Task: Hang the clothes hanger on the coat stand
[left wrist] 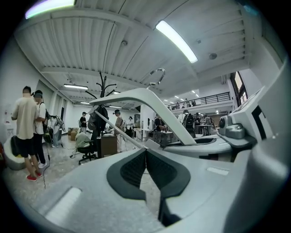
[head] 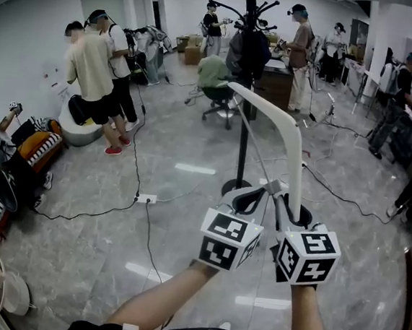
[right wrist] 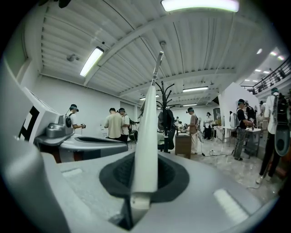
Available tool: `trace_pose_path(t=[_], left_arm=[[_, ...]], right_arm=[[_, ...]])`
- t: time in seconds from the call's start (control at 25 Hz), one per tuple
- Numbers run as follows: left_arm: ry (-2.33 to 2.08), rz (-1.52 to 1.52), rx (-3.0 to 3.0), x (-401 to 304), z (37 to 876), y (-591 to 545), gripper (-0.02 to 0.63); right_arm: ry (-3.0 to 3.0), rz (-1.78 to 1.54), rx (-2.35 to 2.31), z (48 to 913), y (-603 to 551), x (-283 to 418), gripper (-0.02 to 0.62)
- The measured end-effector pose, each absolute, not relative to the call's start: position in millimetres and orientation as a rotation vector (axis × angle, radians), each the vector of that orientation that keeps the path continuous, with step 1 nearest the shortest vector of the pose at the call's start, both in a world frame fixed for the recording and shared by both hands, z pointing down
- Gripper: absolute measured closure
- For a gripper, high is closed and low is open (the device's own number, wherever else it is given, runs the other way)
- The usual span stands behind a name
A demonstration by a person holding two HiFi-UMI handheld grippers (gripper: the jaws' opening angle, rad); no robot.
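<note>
R gripper (head: 289, 207) is clamping the hanger (head: 296, 144) at the lower end of one white arm. In the R gripper view the jaws are standing only slightly apart, with the pads (right wrist: 170, 175) pressing on both sides of that arm (right wrist: 146, 145). The hanger is being held off the floor (head: 186, 217), rising from the R gripper and curving over to the left towards the stand (head: 244, 132). It is not hanging on the stand. Its top end is overlapping the pole in the head view, but contact can't be confirmed. The metal hook (left wrist: 157, 75) is showing above the arm in the L gripper view, clear of the stand's prongs (left wrist: 103, 82). L gripper (head: 265, 194) is sitting just beside the R gripper, jaws closed tip to tip with a small gap lower down between the pads (left wrist: 129, 170). The hanger's thin bar (head: 252, 140) is running down to those tips. Whether it is actually pinched there can't be told. The stand is standing upright on its round base, approx. straight ahead of both grippers, and is carrying a dark garment (head: 247, 52) near the top. Several people are standing in the room behind, e.g. one in a pale shirt (head: 90, 70) at left. A cable (head: 137, 168) is lying across the floor.
</note>
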State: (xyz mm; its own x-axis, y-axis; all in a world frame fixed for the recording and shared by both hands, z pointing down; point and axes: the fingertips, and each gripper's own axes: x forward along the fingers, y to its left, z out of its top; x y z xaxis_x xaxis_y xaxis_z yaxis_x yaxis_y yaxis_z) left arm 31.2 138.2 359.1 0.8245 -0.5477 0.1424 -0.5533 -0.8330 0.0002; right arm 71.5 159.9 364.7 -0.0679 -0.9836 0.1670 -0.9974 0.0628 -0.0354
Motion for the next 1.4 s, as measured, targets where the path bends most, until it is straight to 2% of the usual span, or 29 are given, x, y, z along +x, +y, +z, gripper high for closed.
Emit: trace_pose_path(t=[0.48,1.4], left_arm=[[-1.024,0.205,2.934,60.8,353.6,86.0,0.6],[-0.878,0.164,2.961,40.1,329.8,-108.2,0.6]], right_arm=[[-2.302,0.182,1.991,357.3,104.5,107.8,0.546],[-2.194,0.148,2.04,332.2,-86.2,76.1,0.546]])
